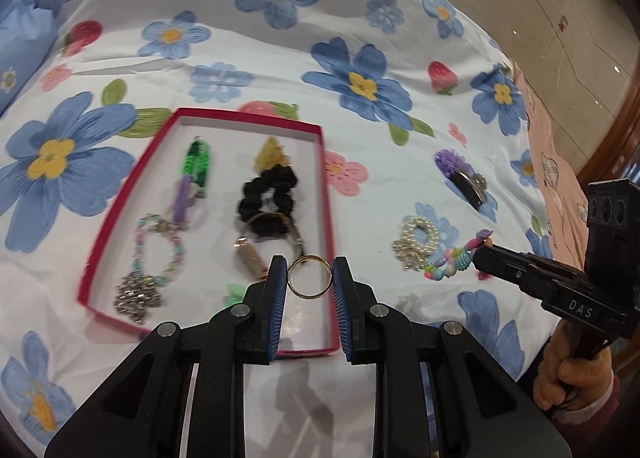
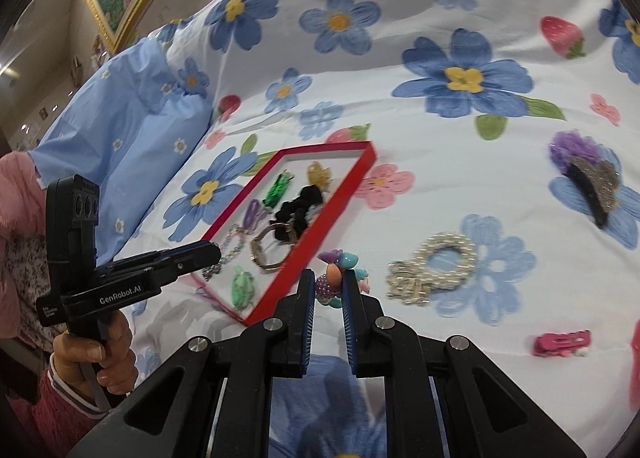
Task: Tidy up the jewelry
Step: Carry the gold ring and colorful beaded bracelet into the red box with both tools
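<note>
A red-rimmed tray (image 1: 127, 194) lies on the flowered bedsheet and holds a green clip, a purple clip, a black scrunchie (image 1: 267, 194), a beaded bracelet and other pieces. My left gripper (image 1: 310, 278) is shut on a gold ring (image 1: 310, 277) and holds it over the tray's near right corner. My right gripper (image 2: 328, 286) is shut on a colourful beaded bracelet (image 2: 334, 276), just right of the tray (image 2: 320, 218). The bracelet also shows in the left wrist view (image 1: 456, 258).
A pearl bracelet (image 2: 436, 266) lies right of the tray, a purple and black hair clip (image 2: 588, 182) farther right, a pink clip (image 2: 562, 342) near the front right. A blue pillow (image 2: 120, 130) lies at the left.
</note>
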A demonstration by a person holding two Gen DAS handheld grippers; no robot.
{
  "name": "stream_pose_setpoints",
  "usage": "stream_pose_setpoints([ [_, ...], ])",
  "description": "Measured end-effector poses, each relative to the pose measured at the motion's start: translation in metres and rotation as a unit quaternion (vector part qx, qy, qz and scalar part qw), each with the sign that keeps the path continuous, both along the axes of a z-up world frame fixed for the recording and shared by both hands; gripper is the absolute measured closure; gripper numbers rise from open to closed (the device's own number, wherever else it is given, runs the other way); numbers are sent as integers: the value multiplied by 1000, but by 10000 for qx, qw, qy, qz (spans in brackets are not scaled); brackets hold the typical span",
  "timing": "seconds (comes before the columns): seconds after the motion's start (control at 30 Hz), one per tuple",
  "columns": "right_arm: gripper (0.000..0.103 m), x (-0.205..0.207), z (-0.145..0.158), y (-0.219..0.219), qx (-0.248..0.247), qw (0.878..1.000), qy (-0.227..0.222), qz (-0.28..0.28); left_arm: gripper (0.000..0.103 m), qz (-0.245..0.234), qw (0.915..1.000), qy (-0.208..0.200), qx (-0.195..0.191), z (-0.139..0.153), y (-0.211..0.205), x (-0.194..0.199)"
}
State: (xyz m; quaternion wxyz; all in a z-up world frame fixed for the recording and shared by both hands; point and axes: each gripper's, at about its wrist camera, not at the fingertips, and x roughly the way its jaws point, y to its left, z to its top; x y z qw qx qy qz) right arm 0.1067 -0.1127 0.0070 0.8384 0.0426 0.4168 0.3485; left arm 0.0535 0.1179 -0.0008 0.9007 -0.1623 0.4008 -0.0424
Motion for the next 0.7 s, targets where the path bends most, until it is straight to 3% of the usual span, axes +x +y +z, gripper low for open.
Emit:
stream_pose_setpoints([
  [0.7, 90, -9, -4, 92, 93, 9968, 89, 789, 82, 781, 9968, 129, 94, -16, 76, -19],
])
